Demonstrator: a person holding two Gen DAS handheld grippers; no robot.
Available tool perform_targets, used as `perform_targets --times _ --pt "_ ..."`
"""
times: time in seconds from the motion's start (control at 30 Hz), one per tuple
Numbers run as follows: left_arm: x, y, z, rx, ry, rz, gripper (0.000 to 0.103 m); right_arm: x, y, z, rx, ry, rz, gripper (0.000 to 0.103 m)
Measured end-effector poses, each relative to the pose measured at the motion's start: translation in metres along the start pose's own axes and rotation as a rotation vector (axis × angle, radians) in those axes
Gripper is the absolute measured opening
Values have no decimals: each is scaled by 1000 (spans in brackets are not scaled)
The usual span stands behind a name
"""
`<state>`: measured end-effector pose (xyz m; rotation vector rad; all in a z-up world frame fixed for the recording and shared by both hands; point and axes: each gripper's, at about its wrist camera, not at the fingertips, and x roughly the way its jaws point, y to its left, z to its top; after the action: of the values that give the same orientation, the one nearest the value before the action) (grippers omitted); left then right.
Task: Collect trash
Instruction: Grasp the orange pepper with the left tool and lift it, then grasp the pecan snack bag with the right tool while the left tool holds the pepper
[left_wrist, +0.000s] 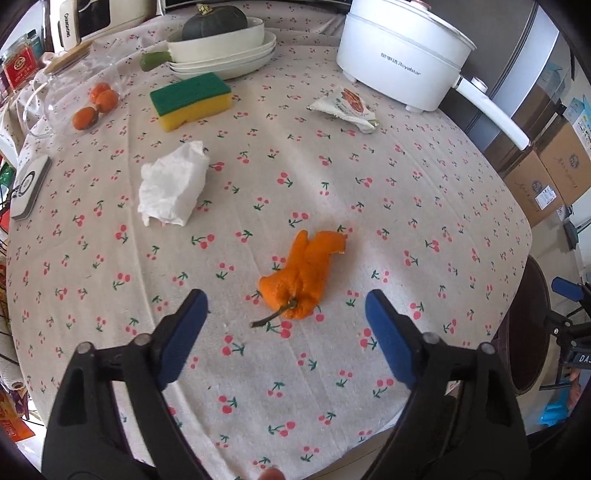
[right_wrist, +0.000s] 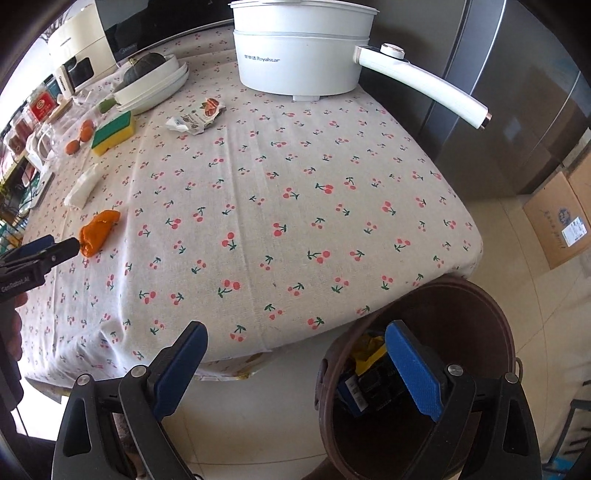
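Observation:
An orange peel (left_wrist: 299, 273) with a stem lies on the cherry-print tablecloth (left_wrist: 332, 369), just ahead of my left gripper (left_wrist: 285, 295). That gripper is open and its blue pads (left_wrist: 184, 332) stand apart from the peel on either side. A crumpled white tissue (left_wrist: 173, 188) lies further left, and a torn snack wrapper (left_wrist: 347, 107) lies near the pot. In the right wrist view my right gripper (right_wrist: 297, 326) is open and empty, over the table's near corner beside a brown bin (right_wrist: 461, 295) that holds some packaging (right_wrist: 365, 354). The peel (right_wrist: 99, 232) shows there too, at the left gripper's tip.
A green-and-yellow sponge (left_wrist: 192, 99), stacked white dishes (left_wrist: 229, 55) holding a dark squash, small tangerines (left_wrist: 99, 99) and a white electric pot (left_wrist: 399, 55) with a long handle fill the table's far side. Cardboard boxes (left_wrist: 546, 173) stand on the floor beside a steel fridge (right_wrist: 517, 110).

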<state>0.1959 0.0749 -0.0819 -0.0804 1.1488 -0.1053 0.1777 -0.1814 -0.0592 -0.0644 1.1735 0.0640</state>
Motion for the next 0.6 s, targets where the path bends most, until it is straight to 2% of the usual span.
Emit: perform_targets --times 0.03,0.13,0.23,0.27,0.43,0.53,0.6 --pt "6 -1 1 2 20 -3 74 0 -2 0 4 2 -2 98" --pt "20 -5 1 -2 69 4 49 3 -8 0 16 9 -10 98" --pt "24 -7 0 -6 81 17 40 3 -14 -2 28 14 -16 98" --pt "23 -8 0 -6 83 10 33 3 -16 -3 31 15 -16 98" --pt "4 -8 0 -34 57 -8 29 -2 -21 -6 43 16 1 98" --pt "-16 -2 2 -56 11 -19 28 -3 -16 4 43 20 7 98" --pt "-31 4 3 -60 -31 -2 28 -2 -10 16 59 21 43 98"
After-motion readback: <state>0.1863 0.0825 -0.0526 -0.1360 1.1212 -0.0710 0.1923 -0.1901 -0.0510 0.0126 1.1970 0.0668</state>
